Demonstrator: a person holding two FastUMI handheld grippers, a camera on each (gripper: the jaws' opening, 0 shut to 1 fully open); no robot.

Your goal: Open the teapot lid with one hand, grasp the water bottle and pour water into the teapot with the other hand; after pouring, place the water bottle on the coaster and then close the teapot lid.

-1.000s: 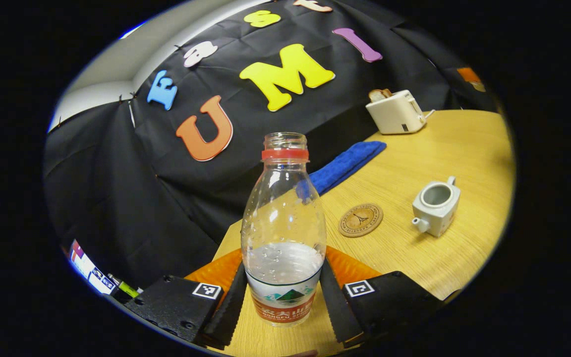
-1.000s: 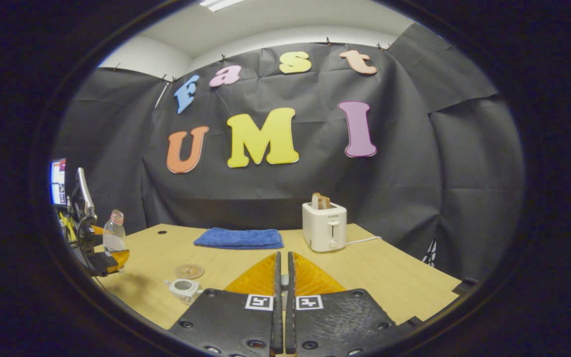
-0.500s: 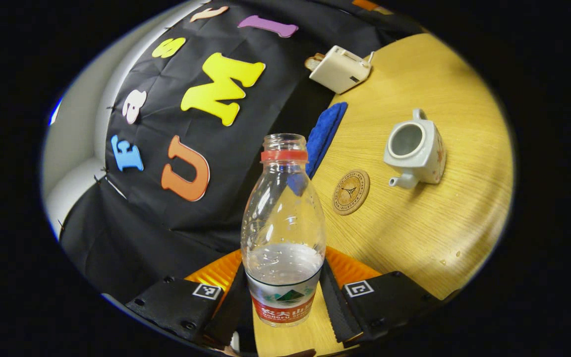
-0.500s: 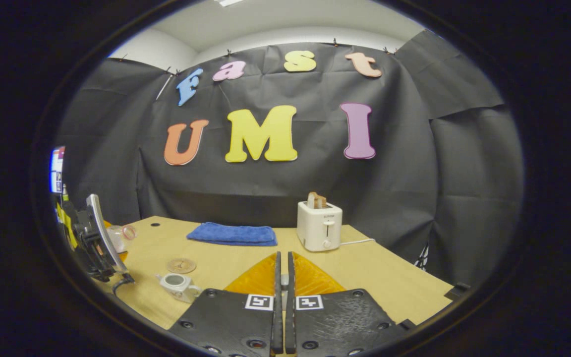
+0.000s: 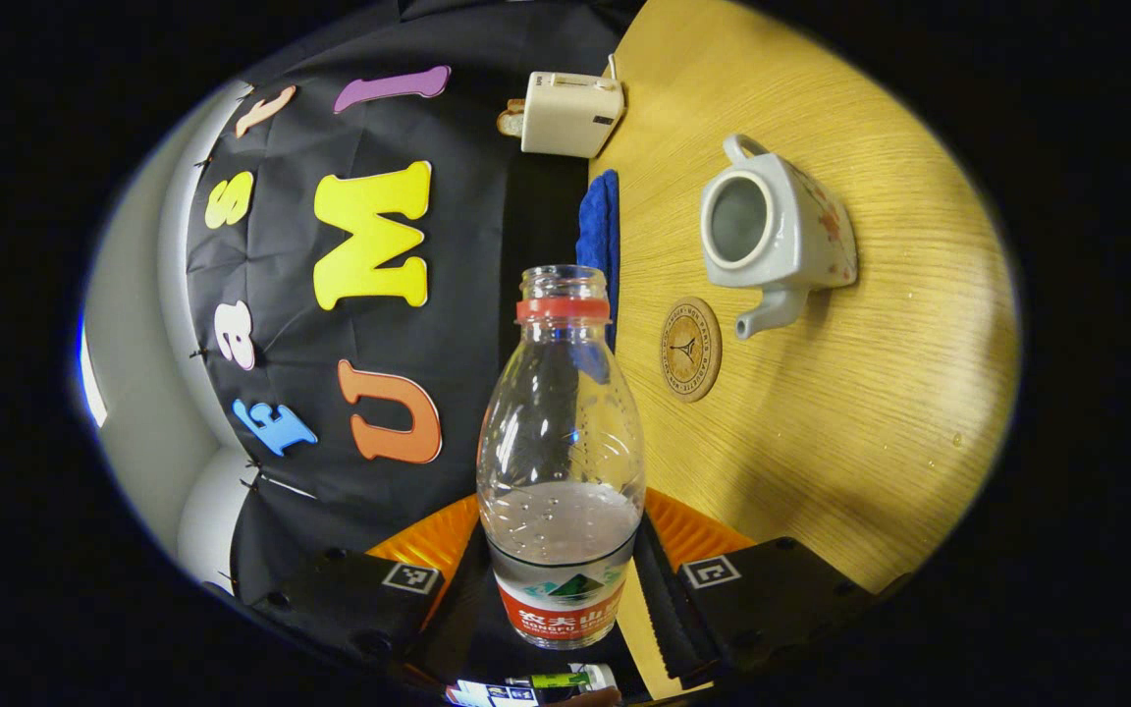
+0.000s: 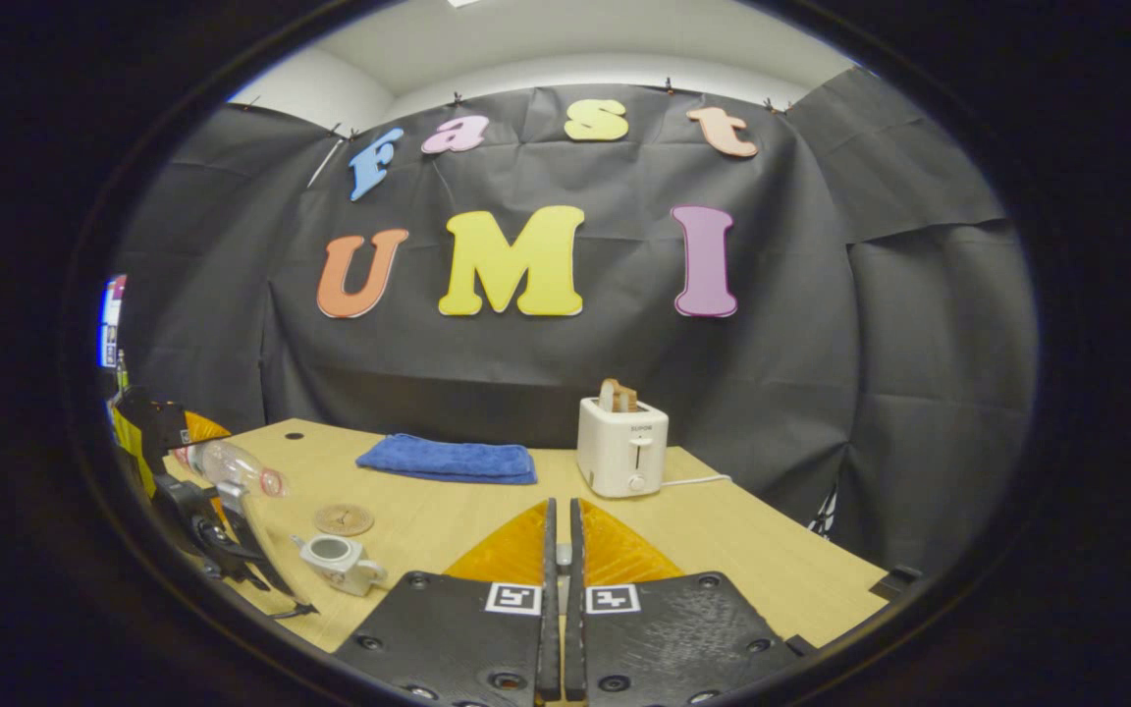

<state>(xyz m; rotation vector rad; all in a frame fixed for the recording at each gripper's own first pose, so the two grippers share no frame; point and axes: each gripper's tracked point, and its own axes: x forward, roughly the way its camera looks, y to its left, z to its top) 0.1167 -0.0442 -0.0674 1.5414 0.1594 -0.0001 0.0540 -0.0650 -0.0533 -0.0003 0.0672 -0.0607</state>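
My left gripper (image 5: 562,550) is shut on a clear water bottle (image 5: 562,442) with a red neck ring, no cap and a little water inside. In the right gripper view this bottle (image 6: 232,463) lies nearly level, mouth toward the white teapot (image 6: 335,560). The teapot (image 5: 772,231) stands open on the table beside a round cork coaster (image 5: 690,349). The bottle's mouth is short of the pot's opening and above the coaster (image 6: 344,518). My right gripper (image 6: 562,520) is held off to the side, shut, with a small pale bit of the teapot lid (image 6: 562,556) pinched between its fingers.
A white toaster (image 6: 621,447) with bread in it stands at the back of the wooden table (image 6: 742,550). A folded blue towel (image 6: 448,459) lies to its left. Black cloth closes the back and sides.
The left gripper has tipped the bottle from upright to nearly level and brought it closer to the teapot. The right gripper has stayed shut and barely shifted.
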